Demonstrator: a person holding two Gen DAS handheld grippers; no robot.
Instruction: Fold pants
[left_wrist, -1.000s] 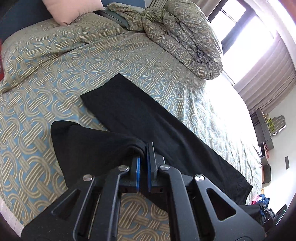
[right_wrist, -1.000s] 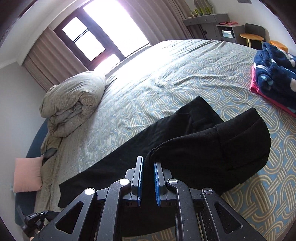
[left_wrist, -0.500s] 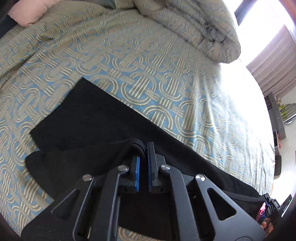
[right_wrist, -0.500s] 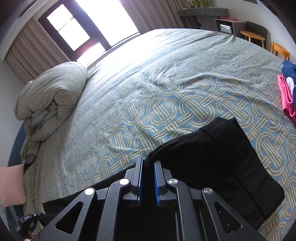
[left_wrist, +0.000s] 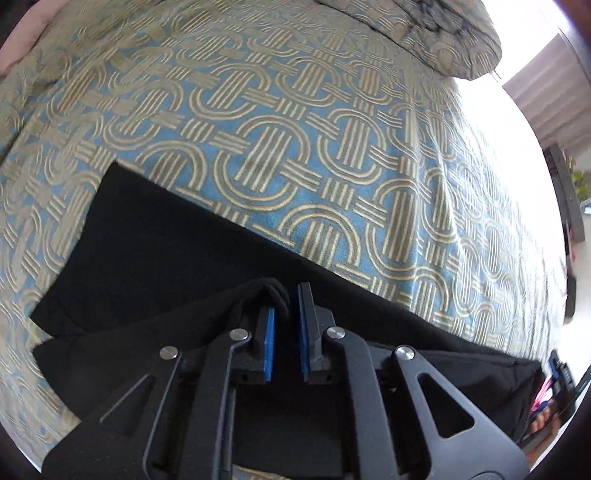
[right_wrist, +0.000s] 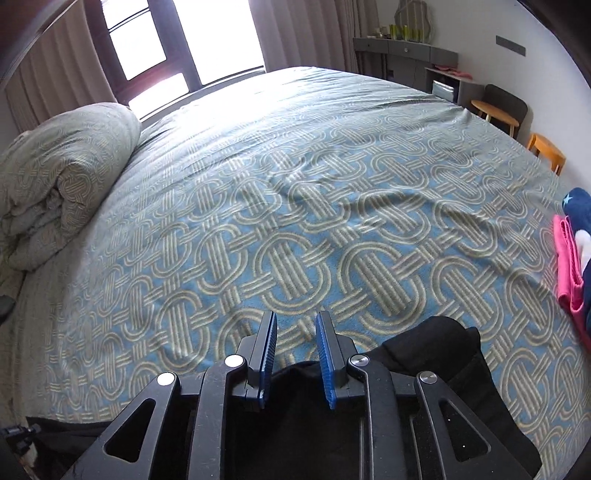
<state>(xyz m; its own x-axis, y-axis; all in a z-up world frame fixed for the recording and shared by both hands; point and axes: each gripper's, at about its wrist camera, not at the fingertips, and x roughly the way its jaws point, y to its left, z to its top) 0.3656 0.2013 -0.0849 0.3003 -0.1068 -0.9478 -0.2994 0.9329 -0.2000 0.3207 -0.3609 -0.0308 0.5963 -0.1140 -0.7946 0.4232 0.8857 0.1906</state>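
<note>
The black pants (left_wrist: 155, 236) lie folded over on the patterned bed (left_wrist: 280, 122). The left gripper (left_wrist: 284, 325) has just been opening, with a fabric edge loose between its fingers; the right gripper (right_wrist: 295, 343) has also just opened and holds nothing. To release well, draw both straight back so the fold is not dragged.

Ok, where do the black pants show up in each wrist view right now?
Left wrist: black pants fill the lower half, running from the left edge to the lower right, under the jaws.
Right wrist: along the bottom edge, bunched at lower right.
Shared landmark: the rolled duvet, upper right in the left view, far left in the right.
</note>
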